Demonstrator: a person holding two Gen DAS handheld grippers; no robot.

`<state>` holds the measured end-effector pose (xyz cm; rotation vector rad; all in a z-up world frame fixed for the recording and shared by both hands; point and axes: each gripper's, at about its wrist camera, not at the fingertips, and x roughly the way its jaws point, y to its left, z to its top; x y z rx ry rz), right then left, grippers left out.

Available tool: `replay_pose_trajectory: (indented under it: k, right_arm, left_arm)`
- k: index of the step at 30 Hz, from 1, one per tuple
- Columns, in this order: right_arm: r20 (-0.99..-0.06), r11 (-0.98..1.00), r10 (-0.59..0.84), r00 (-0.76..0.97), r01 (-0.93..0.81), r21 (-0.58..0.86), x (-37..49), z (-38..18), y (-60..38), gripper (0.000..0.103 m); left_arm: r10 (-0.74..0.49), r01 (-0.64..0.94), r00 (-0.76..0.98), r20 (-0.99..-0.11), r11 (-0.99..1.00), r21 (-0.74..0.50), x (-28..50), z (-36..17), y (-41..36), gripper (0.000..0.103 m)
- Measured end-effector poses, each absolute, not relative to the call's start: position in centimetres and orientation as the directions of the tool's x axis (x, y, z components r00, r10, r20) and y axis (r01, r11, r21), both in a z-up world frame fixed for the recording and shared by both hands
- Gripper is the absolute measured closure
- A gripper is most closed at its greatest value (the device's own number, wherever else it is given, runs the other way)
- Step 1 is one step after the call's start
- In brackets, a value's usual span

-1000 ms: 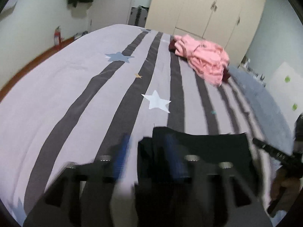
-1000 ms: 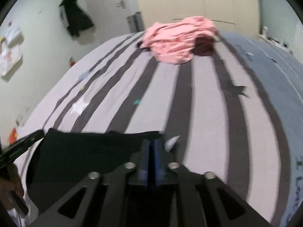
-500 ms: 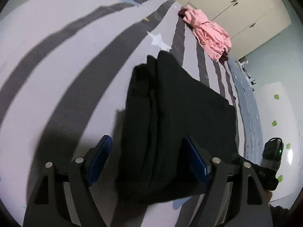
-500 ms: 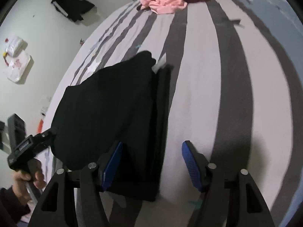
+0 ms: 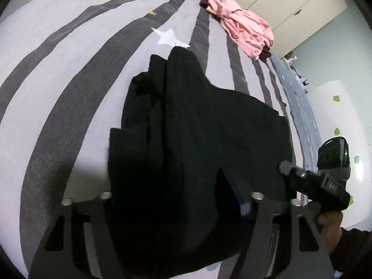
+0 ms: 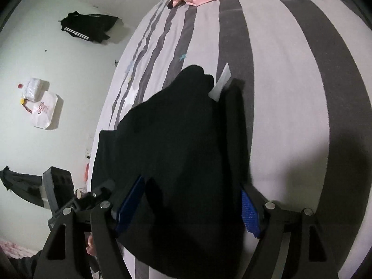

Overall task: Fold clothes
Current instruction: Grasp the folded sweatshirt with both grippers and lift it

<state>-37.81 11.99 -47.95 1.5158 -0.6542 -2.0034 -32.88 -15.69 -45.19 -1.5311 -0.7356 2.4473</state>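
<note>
The black garment [image 5: 200, 144] lies folded on the striped bed [image 5: 69, 74], in a thick stack with several layers showing along its left edge. All places below are given from this garment.

In the left wrist view the left tool [image 5: 176, 200] stands over the garment's near end. Its fingers are spread wide, one at each side of the cloth, and the dark fabric fills the gap between them; the blue pad of the right finger [image 5: 234, 190] shows just at the cloth's edge, while the left pad is hidden behind the fabric. The tool is released, gripping nothing. At the garment's right corner, the right tool [image 5: 311, 181] shows as a black body held by a hand [image 5: 330, 230].

In the right wrist view the right tool [image 6: 188, 207] also straddles the garment's near end, its jaws wide apart. The blue pads [image 6: 250, 216] sit on either side of the fold, the left one against the cloth and the right one just beside its edge. It too is released. A white tag [image 6: 222, 86] sticks out at the garment's far end.

Far beyond the garment, at the far end of the bed, lies a crumpled pink garment [image 5: 244, 32]. Past that stands a cream wardrobe [image 5: 290, 4]. To the garment's left in the right wrist view, a dark jacket [image 6: 88, 29] and a white bag [image 6: 45, 110] hang on the wall.
</note>
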Motion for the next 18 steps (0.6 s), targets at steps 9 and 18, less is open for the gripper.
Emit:
replay_pose_trajectory:
  k: [9,18]
  right_arm:
    - [-0.758,-0.815,-0.579,-0.3,0.185,0.55,-36.2,-44.5,9.6,0.086]
    - [-0.704,-0.838,-0.534,-0.469,0.181,0.515,-40.3,-36.3,-1.3,0.086]
  left_arm:
    - [0.427,0.031,-0.536,-0.728,-0.852,-0.523,-33.6,-42.2,-17.2,0.077]
    - [0.445,-0.111,-0.594,-0.67,-0.87,-0.48,-43.7,-34.5,-31.8,0.077]
